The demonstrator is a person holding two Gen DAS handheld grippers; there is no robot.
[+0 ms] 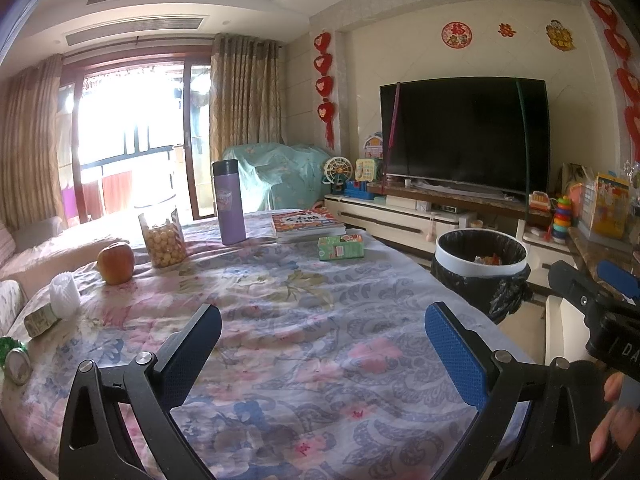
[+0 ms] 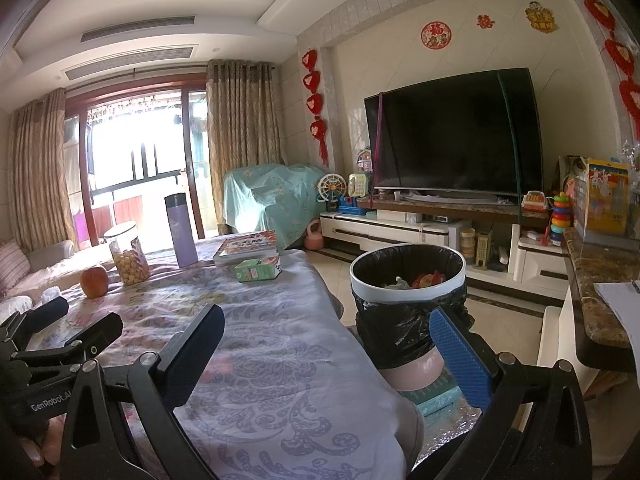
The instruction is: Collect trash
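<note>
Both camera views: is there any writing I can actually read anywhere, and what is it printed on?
"GenRobot.AI": white letters on the left gripper body, right wrist view.
"DA", cut off by the frame edge: on the right gripper body, left wrist view.
Round red wall sticker: a Chinese character, too blurred to read.
Book cover, green carton, purple flask: print too small to read.

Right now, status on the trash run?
Left tongs open, empty. Right tongs open, empty. Green carton untouched on table. Bin unobstructed.
</note>
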